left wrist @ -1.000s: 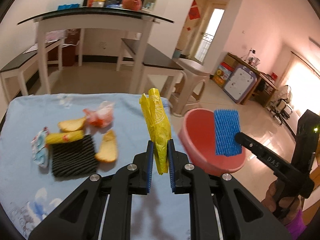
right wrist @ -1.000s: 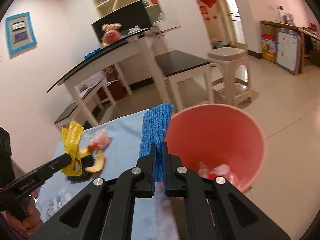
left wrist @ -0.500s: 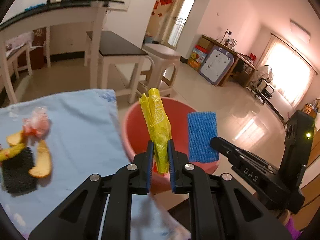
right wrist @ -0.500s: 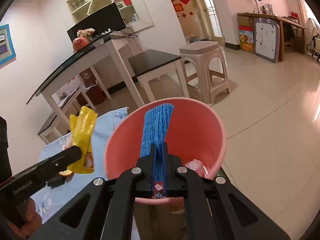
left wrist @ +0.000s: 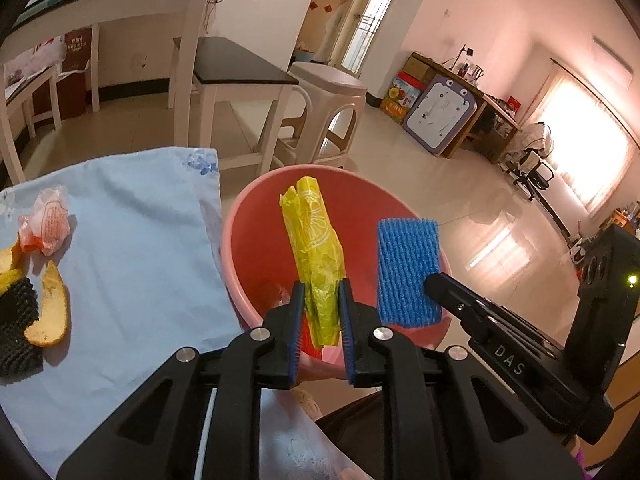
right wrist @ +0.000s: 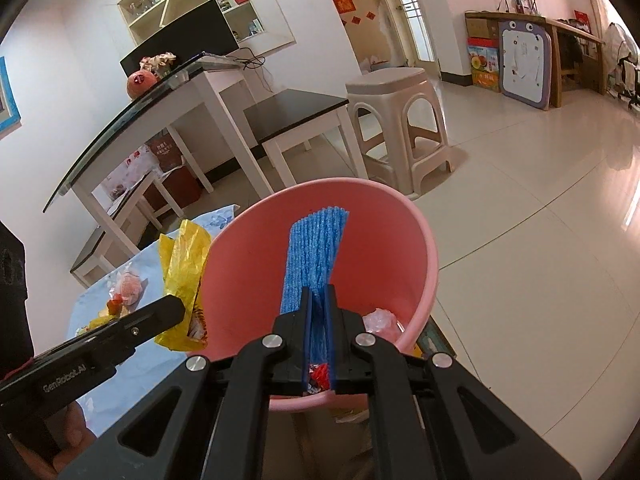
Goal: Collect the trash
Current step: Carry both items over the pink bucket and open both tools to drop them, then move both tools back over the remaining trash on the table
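Left tool (left wrist: 320, 312) is clamped on a crumpled yellow wrapper (left wrist: 316, 252); right tool (right wrist: 318, 320) is clamped on a blue foam net (right wrist: 312, 260). Both pieces hang over the mouth of the pink bin (right wrist: 424, 280), which stands off the right edge of the surface (left wrist: 132, 256), its rim close against the hanging blue cloth (left wrist: 120, 208). Some trash already lies at the bin's bottom. Risk one: the wrapper is light and, in the right wrist view, sits near the bin's surface-side rim, so on release it may catch that rim or drift back onto the cloth. Risk two: the two tools are close together over one opening, and opening or withdrawing them at once may cause contact. Risk three: a nudge to the rim could tip the bin. Remaining items, orange peel (left wrist: 50, 312), black foam net (left wrist: 14, 328) and a pink-and-white wrapper (left wrist: 50, 220), lie near the surface's left edge, well apart from the bin. Floor beyond the bin is open; a stool (right wrist: 400, 128) stands farther off.
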Motion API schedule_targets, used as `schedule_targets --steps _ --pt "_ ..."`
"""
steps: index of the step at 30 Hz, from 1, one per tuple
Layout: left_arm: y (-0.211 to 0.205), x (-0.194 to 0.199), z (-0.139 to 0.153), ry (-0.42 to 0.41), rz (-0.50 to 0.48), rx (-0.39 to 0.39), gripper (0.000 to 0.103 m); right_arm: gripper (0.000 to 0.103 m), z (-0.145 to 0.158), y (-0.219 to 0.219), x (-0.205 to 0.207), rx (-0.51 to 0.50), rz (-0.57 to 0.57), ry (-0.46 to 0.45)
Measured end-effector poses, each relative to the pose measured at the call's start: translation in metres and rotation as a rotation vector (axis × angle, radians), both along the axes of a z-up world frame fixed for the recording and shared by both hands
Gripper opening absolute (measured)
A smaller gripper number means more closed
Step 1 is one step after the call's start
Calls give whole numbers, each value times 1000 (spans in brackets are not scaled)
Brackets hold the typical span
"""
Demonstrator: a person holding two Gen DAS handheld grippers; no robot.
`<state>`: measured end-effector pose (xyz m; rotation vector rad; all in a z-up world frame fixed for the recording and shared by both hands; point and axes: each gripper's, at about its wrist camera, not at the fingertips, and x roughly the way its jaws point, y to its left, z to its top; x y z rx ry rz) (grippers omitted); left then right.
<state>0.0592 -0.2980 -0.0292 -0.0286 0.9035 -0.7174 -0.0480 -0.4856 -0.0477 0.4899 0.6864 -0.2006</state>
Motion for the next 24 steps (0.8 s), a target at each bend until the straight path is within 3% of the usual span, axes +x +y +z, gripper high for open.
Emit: schedule_targets --steps 3,7,11,17,24 --pt "1 3 -1 14 3 -4 22 10 0 2 1 1 -3 5" --pt "3 5 0 17 6 -15 35 17 0 2 2 2 -6 7" --pt "2 2 2 2 5 -17 36 32 1 3 2 -4 -7 1" --pt "7 -1 7 -9 3 -31 36 33 7 6 1 -17 1 -9" --pt "17 -8 23 -81 16 -29 36 33 19 17 1 -35 23 -33"
